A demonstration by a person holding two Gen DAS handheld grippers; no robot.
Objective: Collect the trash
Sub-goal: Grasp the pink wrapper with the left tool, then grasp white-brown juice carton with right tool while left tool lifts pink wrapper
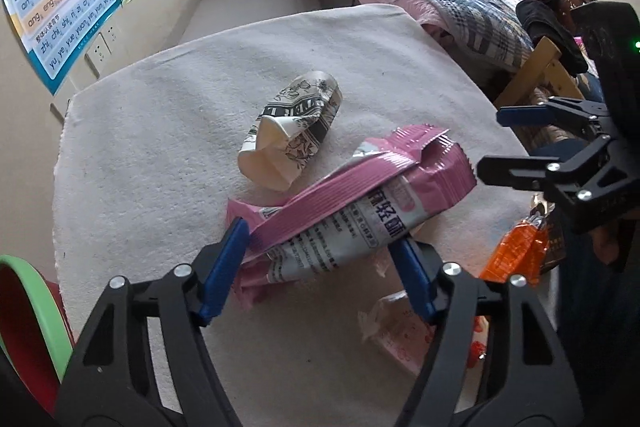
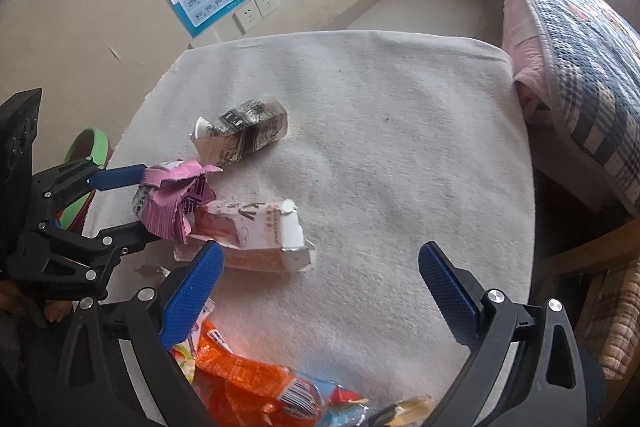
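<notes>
A crumpled pink and white snack wrapper [image 1: 352, 211] lies across the white cloth-covered table [image 1: 160, 167]. My left gripper [image 1: 320, 267] is shut on it, one blue pad at each end; in the right wrist view the pink wrapper [image 2: 172, 203] bunches up between the left gripper's fingers [image 2: 116, 177]. A crushed paper cup [image 1: 292, 135] with black print lies just beyond. My right gripper [image 2: 320, 291] stands open over bare cloth, nothing between its pads. A flattened pink carton [image 2: 256, 239] lies in front of its left finger, and an orange wrapper [image 2: 248, 375] lies under that finger.
A green-rimmed red bin [image 1: 24, 307] sits below the table's left edge. A bed with a checked quilt [image 2: 580, 67] runs along the right side, with a wooden chair frame [image 1: 540, 71] near it. Posters and wall sockets [image 2: 256, 9] cover the wall behind.
</notes>
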